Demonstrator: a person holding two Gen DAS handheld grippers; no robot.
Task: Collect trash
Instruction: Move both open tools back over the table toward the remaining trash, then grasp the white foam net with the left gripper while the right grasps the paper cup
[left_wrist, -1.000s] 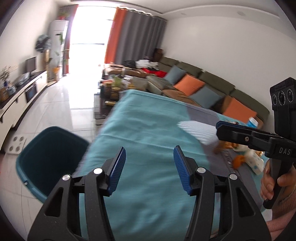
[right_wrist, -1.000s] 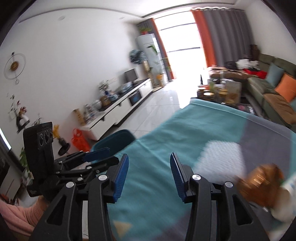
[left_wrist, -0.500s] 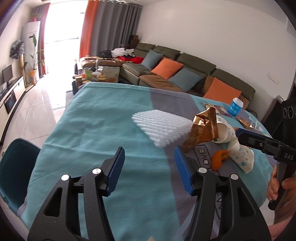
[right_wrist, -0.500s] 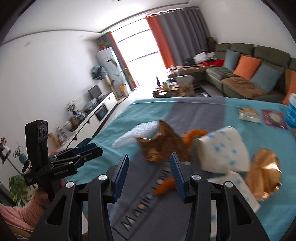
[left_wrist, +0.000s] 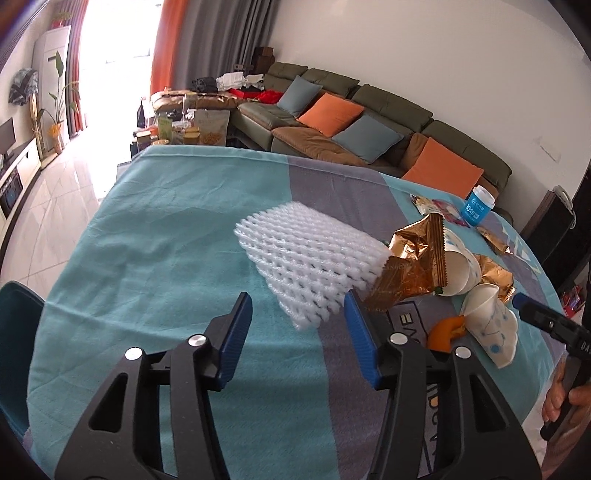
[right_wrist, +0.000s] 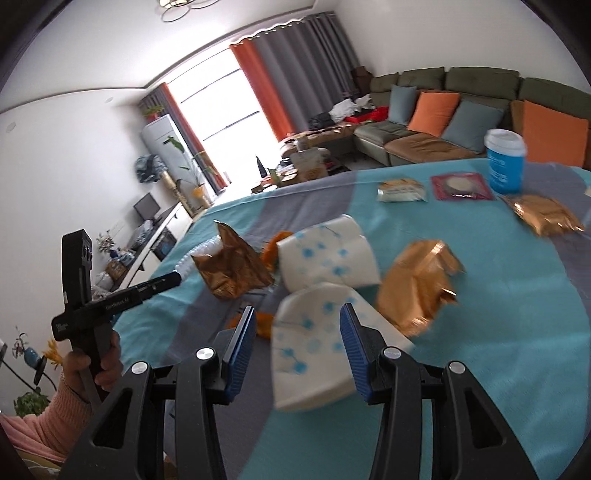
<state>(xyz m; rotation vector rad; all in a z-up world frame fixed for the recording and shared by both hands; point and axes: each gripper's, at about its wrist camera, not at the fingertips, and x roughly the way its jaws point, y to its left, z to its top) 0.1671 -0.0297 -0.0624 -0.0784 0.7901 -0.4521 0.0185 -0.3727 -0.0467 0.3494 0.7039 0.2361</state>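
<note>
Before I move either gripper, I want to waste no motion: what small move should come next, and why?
Probably ease the open left gripper forward around the white foam net sleeve, then close. Its near end lies just ahead between the blue fingers, with nothing held yet. The open right gripper is similarly lined up on the crumpled white paper cup with blue dots.

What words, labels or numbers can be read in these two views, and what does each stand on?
"10", then blurred characters: blue canister.
"DA", cut off at the frame edge: right gripper's body in the left wrist view.
"VE", part of a larger word hidden by trash: tablecloth.
White lettering on the left gripper's body in the right wrist view: too blurred to read.
Snack packets: print too small.
</note>
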